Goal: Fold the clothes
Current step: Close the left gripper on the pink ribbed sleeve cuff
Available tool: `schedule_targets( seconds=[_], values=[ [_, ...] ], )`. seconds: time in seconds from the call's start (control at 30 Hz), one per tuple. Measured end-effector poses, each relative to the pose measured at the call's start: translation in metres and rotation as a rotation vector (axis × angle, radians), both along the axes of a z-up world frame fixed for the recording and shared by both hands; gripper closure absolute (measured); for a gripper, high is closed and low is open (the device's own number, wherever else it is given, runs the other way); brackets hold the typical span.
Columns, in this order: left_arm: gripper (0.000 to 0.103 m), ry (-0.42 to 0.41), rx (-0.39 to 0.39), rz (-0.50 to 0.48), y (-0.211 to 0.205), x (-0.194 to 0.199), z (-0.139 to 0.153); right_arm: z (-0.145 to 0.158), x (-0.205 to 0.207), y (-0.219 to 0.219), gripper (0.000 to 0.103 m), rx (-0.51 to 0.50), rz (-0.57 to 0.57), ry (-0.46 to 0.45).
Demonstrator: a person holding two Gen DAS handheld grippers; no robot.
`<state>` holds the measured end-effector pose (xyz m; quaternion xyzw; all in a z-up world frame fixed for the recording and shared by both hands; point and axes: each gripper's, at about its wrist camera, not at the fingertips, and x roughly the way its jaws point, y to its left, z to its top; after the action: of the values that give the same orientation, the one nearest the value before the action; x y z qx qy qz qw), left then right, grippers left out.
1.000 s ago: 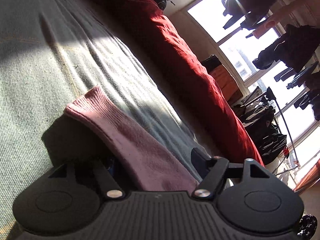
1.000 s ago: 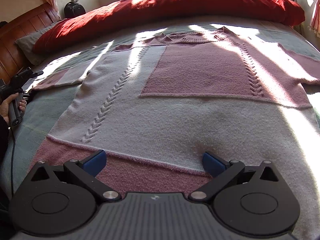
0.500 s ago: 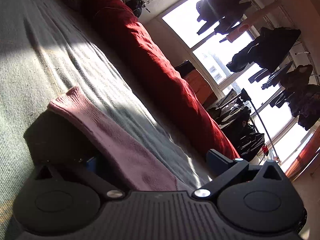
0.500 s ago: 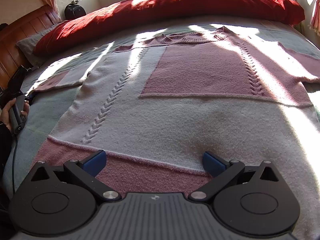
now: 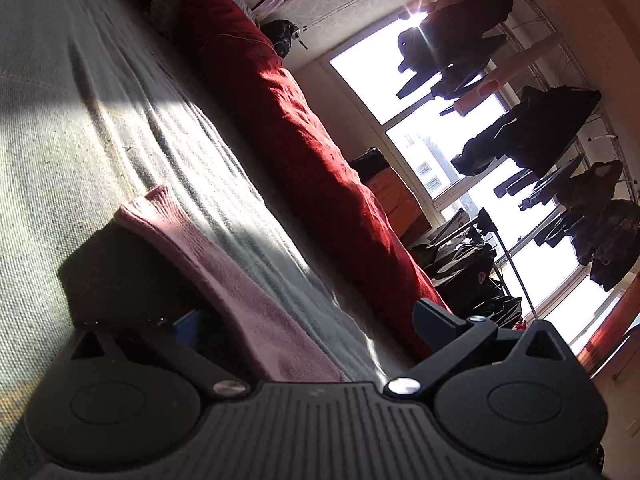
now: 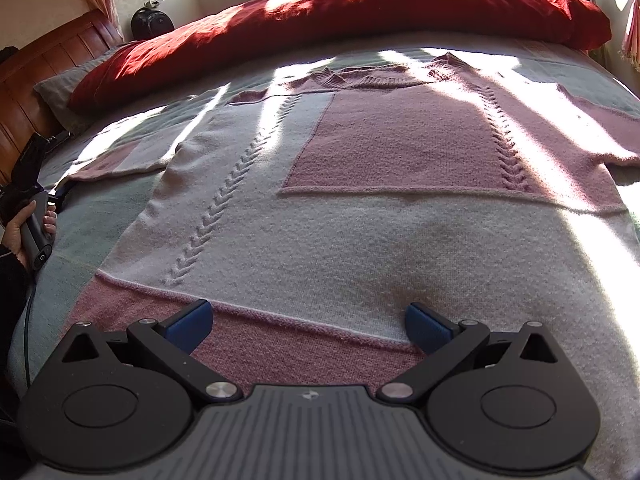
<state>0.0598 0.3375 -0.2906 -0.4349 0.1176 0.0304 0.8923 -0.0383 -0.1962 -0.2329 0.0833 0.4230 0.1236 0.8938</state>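
a pink and white knit sweater [image 6: 360,208] lies spread flat, front up, across the middle of the bed [image 6: 100,216], its collar at the far side and its pink hem nearest. its left sleeve [image 6: 120,162] stretches out flat toward the left edge of the bed; the pink cuff [image 5: 192,252] of that sleeve runs between the left gripper's [image 5: 312,320] spread fingers, which do not press on it. that gripper sits low and close to the bedcover, tipped onto its side, one finger in shadow beside the cuff, the other standing clear above the sheet. a hand [image 6: 24,220] grips its handle at the bed's left edge.

the right gripper [image 6: 308,320] hangs over the hem, angled downward, its blue fingers [image 6: 192,320] spread wide, nothing between them but flat knit.

a long red duvet [image 6: 360,4] is bunched along the far side. a wooden headboard [image 6: 48,60] stands far left. dark clothes [image 5: 540,132] hang before a bright window [image 5: 400,92].
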Motion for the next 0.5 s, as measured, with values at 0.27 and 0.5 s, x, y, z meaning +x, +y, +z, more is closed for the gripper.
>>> schedule_targets(
  seconds=[0.27, 0.5],
  values=[
    [0.0, 0.083, -0.037, -0.059, 0.005, 0.015, 0.003, 0.0, 0.001, 0.002, 0.0, -0.012, 0.002, 0.003],
    [0.013, 0.127, -0.14, -0.029, 0.023, 0.018, 0.004, 0.0, 0.001, 0.003, 0.0, -0.026, 0.006, 0.003]
  ],
)
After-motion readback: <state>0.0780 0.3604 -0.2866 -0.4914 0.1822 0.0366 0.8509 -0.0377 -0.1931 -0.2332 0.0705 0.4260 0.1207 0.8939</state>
